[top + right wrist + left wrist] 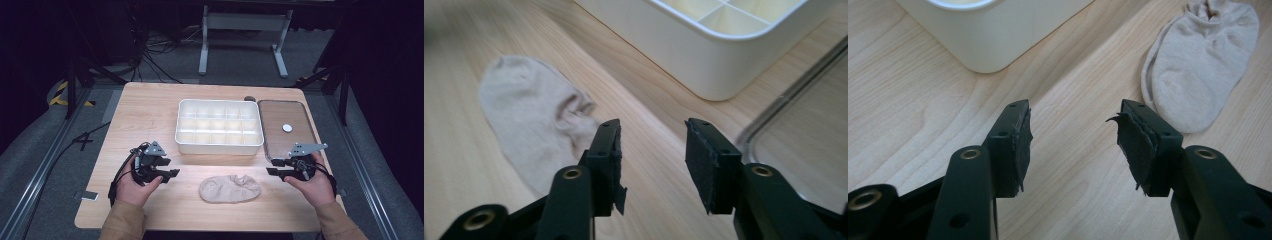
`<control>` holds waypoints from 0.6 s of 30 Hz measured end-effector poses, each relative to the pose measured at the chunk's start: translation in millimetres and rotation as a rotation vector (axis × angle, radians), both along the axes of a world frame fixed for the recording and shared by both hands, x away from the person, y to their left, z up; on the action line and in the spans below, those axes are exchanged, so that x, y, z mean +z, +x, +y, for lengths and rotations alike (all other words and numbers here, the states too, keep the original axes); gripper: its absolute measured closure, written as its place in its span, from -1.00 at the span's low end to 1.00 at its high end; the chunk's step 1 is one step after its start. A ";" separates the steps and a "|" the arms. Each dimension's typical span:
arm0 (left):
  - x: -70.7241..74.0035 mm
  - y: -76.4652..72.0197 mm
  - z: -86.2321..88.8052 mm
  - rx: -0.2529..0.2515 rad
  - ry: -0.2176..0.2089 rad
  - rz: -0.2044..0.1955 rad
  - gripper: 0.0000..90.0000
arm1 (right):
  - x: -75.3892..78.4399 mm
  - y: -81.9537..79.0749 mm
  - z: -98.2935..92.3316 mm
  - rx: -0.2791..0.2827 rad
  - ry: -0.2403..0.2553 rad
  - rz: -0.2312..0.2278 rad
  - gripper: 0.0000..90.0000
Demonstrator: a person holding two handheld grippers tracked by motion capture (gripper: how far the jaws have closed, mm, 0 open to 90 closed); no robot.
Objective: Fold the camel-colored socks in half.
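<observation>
A beige ankle sock lies flat on the wooden table near the front, between my two grippers. My left gripper hovers to the sock's left, open, with nothing between its pads. The left gripper view has the sock ahead and to the right of the left gripper. My right gripper sits just right of the sock, jaws apart and empty. Seen from the right gripper, the sock lies ahead on the left, partly behind the left jaw.
A white divided organiser box with empty compartments stands behind the sock; its corner and rim are close to both grippers. A clear lid with a white disc lies to its right, near the table's right edge.
</observation>
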State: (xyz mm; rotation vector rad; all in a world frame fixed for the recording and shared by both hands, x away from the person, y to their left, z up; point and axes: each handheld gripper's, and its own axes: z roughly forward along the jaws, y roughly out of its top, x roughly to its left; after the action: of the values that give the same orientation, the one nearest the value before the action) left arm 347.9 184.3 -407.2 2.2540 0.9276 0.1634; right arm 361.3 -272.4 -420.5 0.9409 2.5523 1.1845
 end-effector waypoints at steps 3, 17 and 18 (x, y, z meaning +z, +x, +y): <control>0.8 -0.6 -0.9 -0.006 -0.022 0.005 0.07 | -1.2 0.5 -0.3 0.007 -0.044 -0.014 0.36; 5.6 -4.1 -4.6 -0.031 -0.039 -0.001 0.06 | -3.1 -1.5 7.1 0.007 -0.037 0.023 0.25; 5.8 -3.7 -4.6 -0.030 -0.077 0.018 0.05 | -3.0 -2.4 9.5 0.010 -0.022 0.030 0.20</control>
State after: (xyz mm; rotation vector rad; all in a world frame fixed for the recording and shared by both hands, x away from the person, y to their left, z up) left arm 344.3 179.7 -401.4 2.2004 0.8933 0.0925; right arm 358.9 -262.9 -423.5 0.9496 2.5904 1.1508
